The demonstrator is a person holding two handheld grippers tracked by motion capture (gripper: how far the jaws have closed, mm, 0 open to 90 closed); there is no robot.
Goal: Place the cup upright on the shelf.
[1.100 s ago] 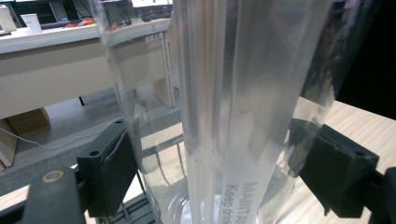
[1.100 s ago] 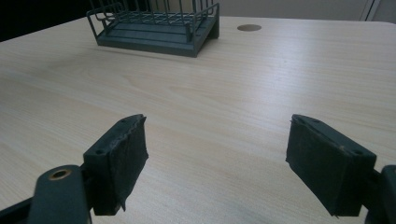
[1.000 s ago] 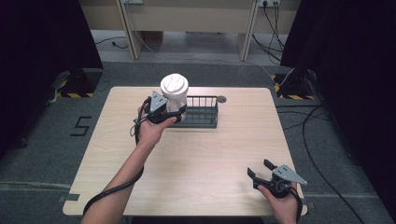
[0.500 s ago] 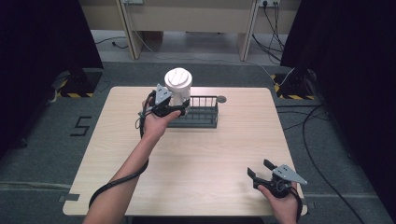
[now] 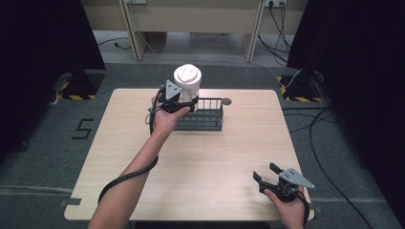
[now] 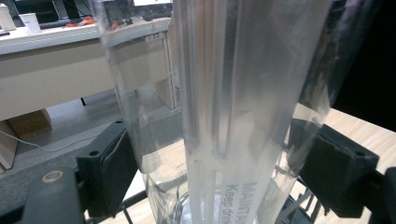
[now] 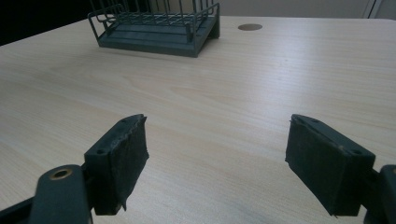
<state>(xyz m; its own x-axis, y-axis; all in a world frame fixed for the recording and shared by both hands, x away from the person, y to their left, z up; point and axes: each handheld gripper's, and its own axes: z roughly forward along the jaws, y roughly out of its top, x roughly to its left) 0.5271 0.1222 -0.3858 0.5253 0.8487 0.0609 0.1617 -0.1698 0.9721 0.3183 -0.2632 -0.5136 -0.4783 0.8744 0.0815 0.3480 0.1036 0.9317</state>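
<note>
A tall clear plastic container (image 6: 233, 93) with a white lid (image 5: 187, 75) stands upright between the pads of my left gripper (image 5: 185, 102), which is shut on its lower body. It hangs over the left end of a dark wire rack (image 5: 210, 125) at the table's far middle. Rack wires (image 6: 299, 205) show just below the container's base; whether they touch, I cannot tell. My right gripper (image 5: 266, 172) rests low at the table's near right corner, open, with bare wood between its pads (image 7: 123, 158). The rack (image 7: 156, 28) lies far ahead of it.
A small round grommet (image 5: 226, 101) sits in the light wooden table (image 5: 215, 162) just right of the rack's back edge. Cables trail on the grey floor (image 5: 329, 124) to the right. Desks (image 6: 56, 70) stand beyond the table's far edge.
My left gripper has carried the container up and to the right, from beside the rack's left end to over it. The right gripper has stayed put.
</note>
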